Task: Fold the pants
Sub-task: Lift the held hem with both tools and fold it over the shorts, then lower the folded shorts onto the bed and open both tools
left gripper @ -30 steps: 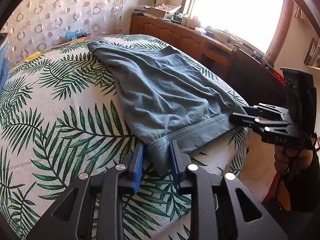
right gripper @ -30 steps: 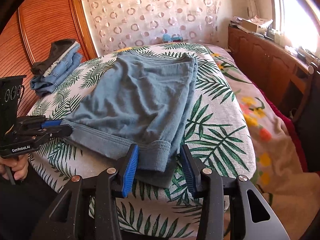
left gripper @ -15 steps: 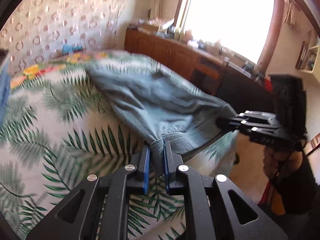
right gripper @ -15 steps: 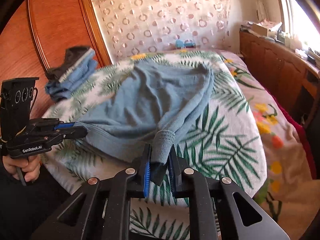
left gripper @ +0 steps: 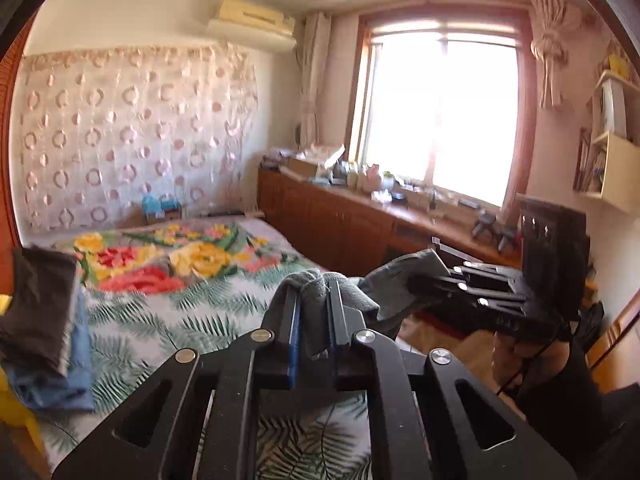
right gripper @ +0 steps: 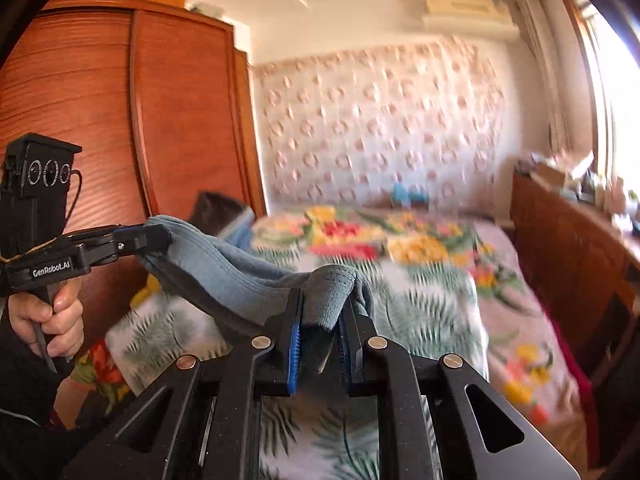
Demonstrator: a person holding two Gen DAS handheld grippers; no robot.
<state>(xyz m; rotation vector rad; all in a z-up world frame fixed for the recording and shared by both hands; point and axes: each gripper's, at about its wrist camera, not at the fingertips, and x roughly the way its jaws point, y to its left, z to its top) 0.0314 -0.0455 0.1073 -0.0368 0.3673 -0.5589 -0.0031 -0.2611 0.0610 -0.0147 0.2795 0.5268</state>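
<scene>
Grey-blue pants [right gripper: 240, 276] mostly below frame

Home bedroom. Bed [left gripper: 224, 292] with palm-leaf and flower print cover fills middle of room. Tall reddish wooden wardrobe [right gripper: 100, 120] beside bed. Patterned curtain with ring motif [left gripper: 132, 132] across far wall. Air conditioner [left gripper: 252, 24] mounted near ceiling. Bright window [left gripper: 444, 120] with tied-back drape; low wooden cabinet [left gripper: 340, 220] beneath, top cluttered with small household items. Stack of folded clothes [left gripper: 44, 328] on bed edge. Wall shelf [left gripper: 612, 152] with books.
</scene>
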